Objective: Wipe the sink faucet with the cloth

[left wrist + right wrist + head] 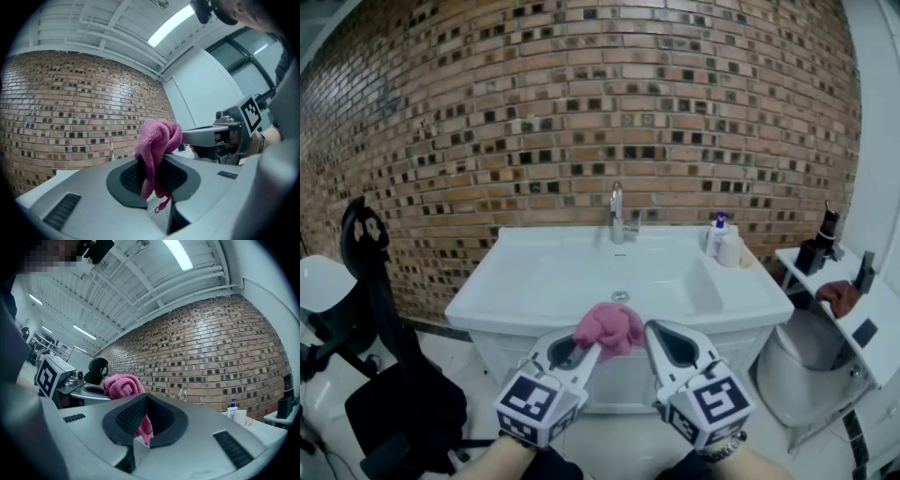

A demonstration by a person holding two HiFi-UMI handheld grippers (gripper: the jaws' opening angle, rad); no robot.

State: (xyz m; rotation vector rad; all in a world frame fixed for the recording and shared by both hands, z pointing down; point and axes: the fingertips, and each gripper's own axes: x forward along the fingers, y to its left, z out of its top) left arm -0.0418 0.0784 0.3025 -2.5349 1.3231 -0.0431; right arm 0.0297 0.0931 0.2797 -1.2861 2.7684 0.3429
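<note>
A pink cloth [609,326] is bunched up between my two grippers, low in the head view and in front of the white sink [553,277]. My left gripper [586,345] is shut on the cloth [157,140], which bulges above its jaws and hangs down between the pads. To its right, my right gripper [654,330] has its jaws together, and its tip rests against the side of the cloth [121,384]. The chrome faucet [617,216] stands upright at the back of the basin, well beyond both grippers, and it appears small in each gripper view as the faucet [112,150] and the faucet [183,392].
A soap bottle [716,234] and a white roll [731,251] stand at the sink's back right corner. A brick wall [581,112] rises behind. A black chair [366,281] is at the left. A white side shelf [862,323] with dark items is at the right.
</note>
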